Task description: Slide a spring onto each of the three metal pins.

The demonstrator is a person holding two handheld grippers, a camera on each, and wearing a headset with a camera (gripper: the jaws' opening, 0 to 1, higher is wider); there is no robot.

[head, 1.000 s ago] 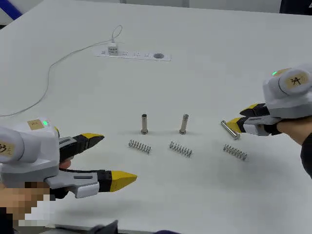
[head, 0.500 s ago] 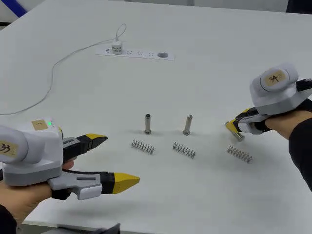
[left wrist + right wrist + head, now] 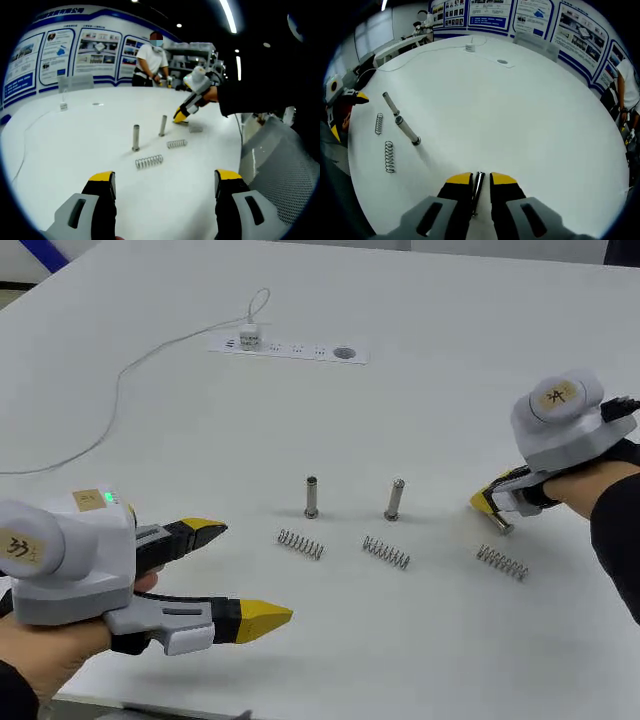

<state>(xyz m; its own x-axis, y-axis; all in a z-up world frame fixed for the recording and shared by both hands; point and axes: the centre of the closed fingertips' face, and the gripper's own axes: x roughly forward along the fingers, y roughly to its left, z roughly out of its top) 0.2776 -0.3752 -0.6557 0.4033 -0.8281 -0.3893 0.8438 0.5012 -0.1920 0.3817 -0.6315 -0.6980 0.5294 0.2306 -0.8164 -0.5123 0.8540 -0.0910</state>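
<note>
Pins: the left pin (image 3: 311,497) and the middle pin (image 3: 394,500) stand upright on the white table (image 3: 450,390), long axes vertical, side by side near centre in the head view. The third pin (image 3: 498,523) is tilted, with its lower end pointing toward 5 o'clock and down at the table. Whether that end touches the surface cannot be determined.

Springs: the left spring (image 3: 300,544), the middle spring (image 3: 386,553) and the right spring (image 3: 502,563) lie flat, each with its long axis running roughly 10 to 4 o'clock. The first two each sit just beside a standing pin, at its 6 o'clock. The right spring lies at 5 o'clock of the third pin, near it but apart.

Right gripper (image 3: 487,503): the jaws are nearly closed and clamped on the third pin. In the right gripper view the pin's shaft (image 3: 478,186) runs lengthwise between the yellow tips.

Left gripper (image 3: 238,572): the jaws are spread wide and grasp nothing. It hovers at 8 o'clock of the left spring, well apart from it. In the left gripper view both standing pins lie ahead, between the tips' lines.

Other items: a power strip (image 3: 290,348) with a cable (image 3: 120,390) lies at 12 o'clock.
</note>
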